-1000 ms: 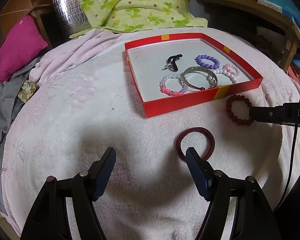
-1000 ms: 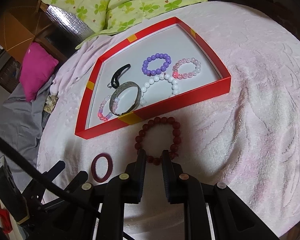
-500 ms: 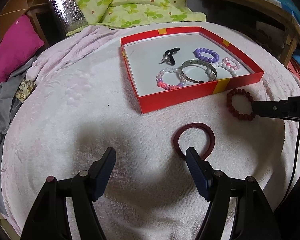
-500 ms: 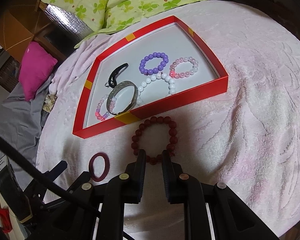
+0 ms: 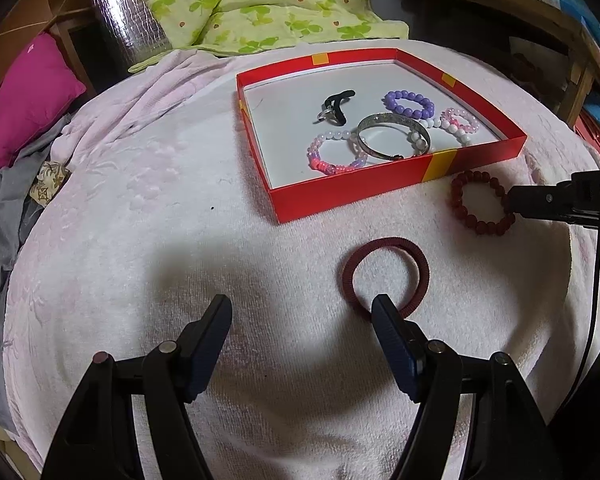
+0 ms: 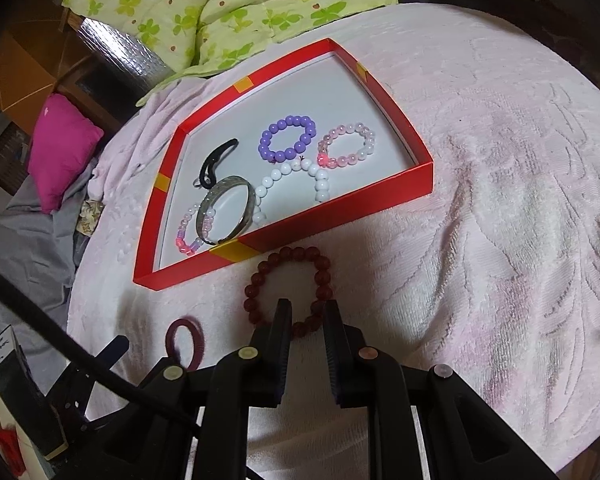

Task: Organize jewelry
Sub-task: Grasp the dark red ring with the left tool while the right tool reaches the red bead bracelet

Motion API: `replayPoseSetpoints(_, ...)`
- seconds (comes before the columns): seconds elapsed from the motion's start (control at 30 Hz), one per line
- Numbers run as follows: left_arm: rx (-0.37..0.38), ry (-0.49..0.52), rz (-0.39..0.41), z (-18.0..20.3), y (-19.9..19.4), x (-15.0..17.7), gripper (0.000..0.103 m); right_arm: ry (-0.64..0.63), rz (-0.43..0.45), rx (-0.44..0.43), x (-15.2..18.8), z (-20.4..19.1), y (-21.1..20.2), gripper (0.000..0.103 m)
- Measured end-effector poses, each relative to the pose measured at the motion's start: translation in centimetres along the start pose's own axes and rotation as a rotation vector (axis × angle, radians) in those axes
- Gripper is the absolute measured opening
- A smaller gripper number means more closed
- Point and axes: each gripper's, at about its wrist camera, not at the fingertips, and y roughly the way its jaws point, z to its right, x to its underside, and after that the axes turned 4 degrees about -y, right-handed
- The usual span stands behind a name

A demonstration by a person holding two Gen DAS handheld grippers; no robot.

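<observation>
- Right wrist view: our right gripper (image 6: 306,316) is clamped on the near beads of the dark red bead bracelet (image 6: 288,290), which lies on the pink towel (image 6: 500,200) just outside the near wall of the red tray (image 6: 380,196).
- We judge the step in hand to be lifting this bracelet over that wall, so we should raise it clear before we carry it across.
- The hanging loop could catch the wall's edge; we keep the pinch firm, since round beads may slip.
- We aim for the bare floor at the tray's far end, away from the silver bangle (image 6: 226,210) and the white bead bracelet (image 6: 296,180).
- Left wrist view: our left gripper (image 5: 302,320) hangs with fingers wide apart, holding nothing, its right finger over the maroon hair tie (image 5: 386,274) left on the towel.
</observation>
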Motion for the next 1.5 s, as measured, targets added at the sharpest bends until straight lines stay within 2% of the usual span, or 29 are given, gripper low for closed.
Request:
replayPoseSetpoints(0.13,0.0,0.0,-0.001,0.0,0.0,0.0,0.073,0.008,0.001,0.018,-0.1,0.2,0.2,0.018)
replayPoseSetpoints(0.27,0.0,0.002,-0.002,0.0,0.0,0.1,0.073,0.031,0.009,0.034,-0.5,0.6,0.8,0.046)
replayPoseSetpoints(0.4,-0.002,0.009,-0.005,0.0,0.1,0.2,0.073,-0.005,0.038,0.071,-0.8,0.0,1.3,0.046)
replayPoseSetpoints(0.43,-0.002,0.01,-0.006,0.0,0.1,0.2,0.073,-0.013,0.044,0.081,-0.9,-0.2,1.4,0.046)
replayPoseSetpoints(0.5,-0.004,0.012,-0.008,0.0,0.1,0.3,0.073,-0.053,0.055,0.127,-0.9,-0.8,1.7,0.035)
replayPoseSetpoints(0.63,-0.006,0.013,-0.012,-0.1,0.2,0.3,0.073,-0.149,0.071,0.211,-0.8,-2.1,2.4,0.032)
replayPoseSetpoints(0.7,-0.006,0.013,-0.012,-0.1,0.3,0.3,0.073,-0.199,0.08,0.255,-0.6,-2.7,2.7,0.023)
replayPoseSetpoints(0.8,-0.006,0.013,-0.013,-0.1,0.3,0.3,0.073,-0.27,0.084,0.288,-0.3,-3.5,3.0,0.017)
replayPoseSetpoints(1.2,-0.005,0.009,-0.017,-0.1,0.4,0.3,0.073,-0.334,0.069,0.278,0.2,-3.6,2.7,0.014)
replayPoseSetpoints(1.5,0.006,-0.021,-0.028,-0.9,0.5,-0.1,0.073,-0.294,0.041,0.198,0.4,-2.2,2.0,0.013)
